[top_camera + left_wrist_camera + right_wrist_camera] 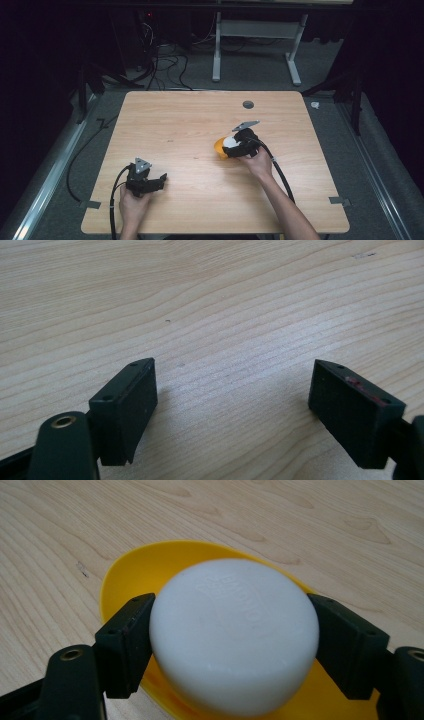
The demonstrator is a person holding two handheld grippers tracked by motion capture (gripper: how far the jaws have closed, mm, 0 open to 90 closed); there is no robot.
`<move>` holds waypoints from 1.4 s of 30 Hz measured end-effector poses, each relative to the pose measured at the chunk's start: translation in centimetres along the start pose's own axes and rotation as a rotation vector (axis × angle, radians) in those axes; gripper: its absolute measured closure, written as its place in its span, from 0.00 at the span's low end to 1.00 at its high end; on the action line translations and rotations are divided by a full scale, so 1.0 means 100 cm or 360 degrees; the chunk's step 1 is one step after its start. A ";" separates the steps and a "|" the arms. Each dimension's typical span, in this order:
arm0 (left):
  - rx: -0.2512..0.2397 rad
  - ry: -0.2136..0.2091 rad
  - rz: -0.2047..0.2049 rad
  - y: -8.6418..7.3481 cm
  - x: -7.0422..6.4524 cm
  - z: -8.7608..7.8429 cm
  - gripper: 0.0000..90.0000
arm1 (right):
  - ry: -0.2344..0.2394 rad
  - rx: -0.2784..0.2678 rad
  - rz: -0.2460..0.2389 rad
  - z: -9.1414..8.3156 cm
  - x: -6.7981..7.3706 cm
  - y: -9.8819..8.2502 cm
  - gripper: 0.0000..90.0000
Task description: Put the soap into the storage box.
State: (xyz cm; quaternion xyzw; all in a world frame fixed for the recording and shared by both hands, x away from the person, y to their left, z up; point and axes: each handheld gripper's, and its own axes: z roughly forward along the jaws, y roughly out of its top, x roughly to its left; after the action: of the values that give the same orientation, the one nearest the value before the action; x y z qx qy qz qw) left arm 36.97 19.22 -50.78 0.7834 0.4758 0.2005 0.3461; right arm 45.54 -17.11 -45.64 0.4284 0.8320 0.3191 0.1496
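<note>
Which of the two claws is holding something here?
The right claw: its jaws press both sides of the white soap bar over the yellow dish. The left claw stands open over bare table.

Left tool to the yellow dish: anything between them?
Nothing: in the high view, bare tabletop separates the left tool from the yellow dish, where the right tool holds the white soap.

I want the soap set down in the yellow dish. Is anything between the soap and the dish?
Nothing visible: the right tool holds the white soap directly over the yellow dish, whose visible surface looks bare.
</note>
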 end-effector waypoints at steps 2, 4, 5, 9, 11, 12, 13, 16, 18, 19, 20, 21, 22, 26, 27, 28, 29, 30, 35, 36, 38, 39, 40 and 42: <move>0.0000 0.0000 0.0000 0.000 0.000 0.000 0.22 | 0.0012 -0.0032 0.0008 -0.002 0.000 0.000 0.27; 0.0000 0.0000 0.0000 0.000 0.000 0.000 0.22 | 0.0015 -0.0074 0.0015 -0.007 -0.001 0.002 0.27; 0.0000 0.0000 0.0000 0.000 0.000 0.000 0.22 | 0.0019 -0.0090 0.0010 -0.009 -0.001 0.003 0.27; 0.0000 0.0000 0.0001 0.000 0.000 0.000 0.22 | 0.0019 -0.0128 0.0017 -0.016 -0.003 0.004 0.27; 0.0000 0.0001 0.0000 0.000 0.000 0.000 0.22 | 0.0026 -0.0140 0.0027 -0.018 -0.004 0.003 0.27; 0.0000 0.0001 0.0000 0.000 0.000 0.000 0.22 | 0.0026 -0.0146 0.0029 -0.020 -0.004 0.004 0.27; 0.0000 0.0000 0.0000 0.000 0.000 0.000 0.22 | 0.0028 -0.0163 0.0022 -0.021 -0.005 0.004 0.28; 0.0000 0.0000 0.0001 0.000 0.000 0.000 0.22 | 0.0028 -0.0178 0.0029 -0.025 -0.005 0.004 0.28; 0.0000 0.0000 0.0000 0.000 0.000 0.000 0.22 | 0.0033 -0.0193 0.0020 -0.028 -0.006 0.004 0.29; 0.0000 0.0000 0.0000 0.000 0.000 0.000 0.22 | 0.0034 -0.0200 0.0024 -0.029 -0.006 0.004 0.30; 0.0000 0.0000 0.0000 0.000 0.000 0.000 0.22 | 0.0032 -0.0205 0.0022 -0.031 -0.007 0.004 0.30; 0.0000 0.0000 0.0001 0.000 0.000 0.000 0.22 | 0.0029 -0.0217 0.0019 -0.032 -0.007 0.004 0.30; 0.0000 0.0000 0.0001 0.000 0.000 0.000 0.22 | 0.0029 -0.0217 0.0019 -0.032 -0.007 0.004 0.30; 0.0000 0.0000 0.0000 0.000 0.000 0.000 0.22 | 0.0015 -0.0243 0.0021 -0.042 -0.008 0.003 0.30; 0.0000 0.0000 0.0001 0.000 0.000 0.000 0.22 | 0.0016 -0.0249 0.0020 -0.043 -0.008 0.003 0.30; 0.0000 0.0001 0.0000 0.000 0.000 0.000 0.22 | 0.0014 -0.0255 0.0029 -0.045 -0.009 0.003 0.30; 0.0000 0.0000 0.0000 0.000 0.000 0.000 0.22 | 0.0012 -0.0261 0.0026 -0.046 -0.009 0.002 0.30; 0.0000 0.0001 0.0000 0.000 0.000 0.000 0.22 | 0.0009 -0.0268 0.0028 -0.048 -0.010 0.002 0.30; 0.0001 0.0000 0.0000 0.000 0.000 0.000 0.22 | 0.0001 -0.0283 0.0041 -0.055 -0.013 0.001 0.31; 0.0000 0.0000 0.0001 0.000 0.000 0.000 0.22 | -0.0005 -0.0292 0.0041 -0.057 -0.013 0.001 0.31; 0.0000 0.0000 0.0000 0.000 0.000 0.000 0.22 | -0.0010 -0.0298 0.0047 -0.059 -0.014 0.000 0.31; 0.0000 0.0000 0.0001 0.000 0.000 0.000 0.22 | -0.0012 -0.0296 0.0053 -0.060 -0.015 0.000 0.32; 0.0000 0.0001 0.0000 0.000 0.000 0.000 0.22 | -0.0015 -0.0301 0.0050 -0.061 -0.015 0.000 0.32; 0.0000 0.0000 0.0000 0.000 0.000 0.000 0.22 | -0.0017 -0.0309 0.0057 -0.064 -0.016 -0.001 0.32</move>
State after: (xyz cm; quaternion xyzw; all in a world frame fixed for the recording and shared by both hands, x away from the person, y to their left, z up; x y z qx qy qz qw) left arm 36.97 19.21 -50.78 0.7834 0.4757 0.2004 0.3461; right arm 43.06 -21.05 -40.92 0.4283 0.7887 0.3986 0.1890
